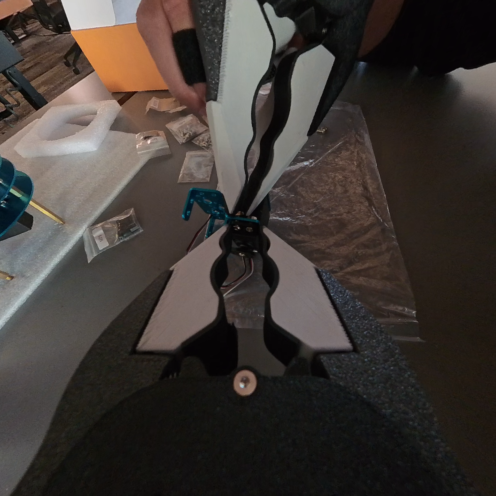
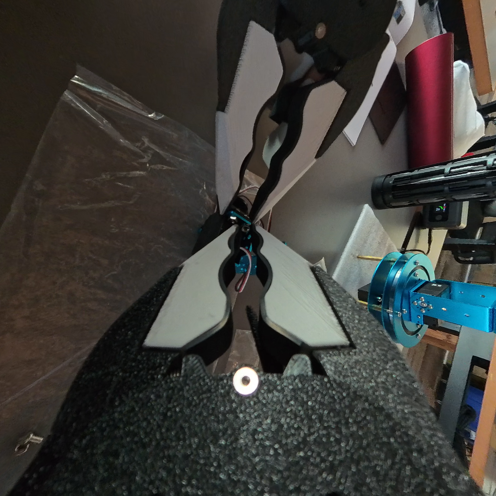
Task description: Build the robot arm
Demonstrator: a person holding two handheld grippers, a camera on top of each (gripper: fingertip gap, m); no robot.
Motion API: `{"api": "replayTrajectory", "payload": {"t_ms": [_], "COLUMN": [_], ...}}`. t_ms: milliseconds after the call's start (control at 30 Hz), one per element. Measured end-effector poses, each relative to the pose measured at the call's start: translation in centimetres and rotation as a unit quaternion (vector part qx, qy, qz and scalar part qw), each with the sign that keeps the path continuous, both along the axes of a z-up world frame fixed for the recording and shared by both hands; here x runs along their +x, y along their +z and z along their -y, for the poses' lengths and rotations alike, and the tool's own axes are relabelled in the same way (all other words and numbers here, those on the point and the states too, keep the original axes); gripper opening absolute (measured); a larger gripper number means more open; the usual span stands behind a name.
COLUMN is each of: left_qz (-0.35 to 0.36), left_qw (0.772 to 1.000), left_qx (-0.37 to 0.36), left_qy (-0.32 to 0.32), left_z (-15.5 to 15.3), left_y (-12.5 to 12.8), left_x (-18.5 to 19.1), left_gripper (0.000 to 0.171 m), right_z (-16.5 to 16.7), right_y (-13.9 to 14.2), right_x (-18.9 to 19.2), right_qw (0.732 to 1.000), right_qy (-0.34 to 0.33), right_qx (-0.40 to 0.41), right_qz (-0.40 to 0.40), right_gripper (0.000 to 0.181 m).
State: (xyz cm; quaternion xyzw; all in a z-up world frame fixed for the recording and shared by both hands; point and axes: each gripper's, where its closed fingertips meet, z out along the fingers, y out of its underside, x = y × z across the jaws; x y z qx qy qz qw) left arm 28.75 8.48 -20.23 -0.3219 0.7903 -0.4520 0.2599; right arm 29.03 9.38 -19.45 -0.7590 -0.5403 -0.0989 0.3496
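My left gripper [image 1: 243, 228] is shut on a small black servo [image 1: 241, 243] with red, white and dark wires, which carries a blue metal bracket [image 1: 205, 204]. My right gripper [image 1: 245, 212] comes down from above, tips to tips with the left one, and is shut on the bracket's top edge. In the right wrist view my right gripper [image 2: 244, 228] pinches the blue bracket [image 2: 243, 265] near a small screw, and the left gripper [image 2: 237, 210] reaches in from the top. Both hold the assembly just above a clear plastic sheet [image 1: 335, 201].
Small clear bags of hardware [image 1: 114, 233] and white foam pieces [image 1: 67, 128] lie on the grey table at left. A blue disc-and-arm assembly [image 2: 402, 298] stands to the side. A loose screw [image 2: 29, 440] lies on the plastic sheet [image 2: 94, 214]. A person's hand [image 1: 188, 91] is behind. Less than 4 cm separates the two grippers' tips.
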Motion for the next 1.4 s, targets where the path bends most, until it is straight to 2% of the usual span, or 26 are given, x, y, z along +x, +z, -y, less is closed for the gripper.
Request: {"api": "replayTrajectory", "payload": {"t_ms": [533, 600, 733, 1000, 1233, 1400], "left_qz": [0.000, 0.000, 0.000, 0.003, 0.005, 0.007], "left_qw": [1.000, 1.000, 1.000, 1.000, 1.000, 1.000], "left_qx": [0.001, 0.001, 0.001, 0.003, 0.005, 0.007], "left_qy": [0.002, 0.001, 0.001, 0.005, 0.007, 0.007], "left_z": [0.0, -0.1, 0.0, 0.0, 0.2, 0.3], "left_y": [0.0, 0.0, 0.0, 0.0, 0.0, 0.0], "left_x": [0.0, 0.0, 0.1, 0.2, 0.3, 0.3], "left_gripper": [0.019, 0.019, 0.019, 0.019, 0.019, 0.019], "right_z": [-0.1, 0.0, 0.8, 1.5, 1.7, 2.2], "right_y": [0.1, 0.4, 1.8, -0.7, -1.2, -0.8], "right_x": [0.0, 0.4, 0.2, -0.2, 0.0, -0.7], "right_qw": [0.999, 1.000, 0.999, 0.997, 0.994, 0.995], "right_qy": [0.000, -0.003, -0.003, -0.017, -0.026, -0.016], "right_qx": [-0.025, -0.020, -0.028, -0.073, -0.053, -0.064], "right_qz": [-0.025, -0.016, -0.037, 0.018, 0.088, 0.069], "right_gripper": [0.009, 0.015, 0.014, 0.035, 0.035, 0.026]}}
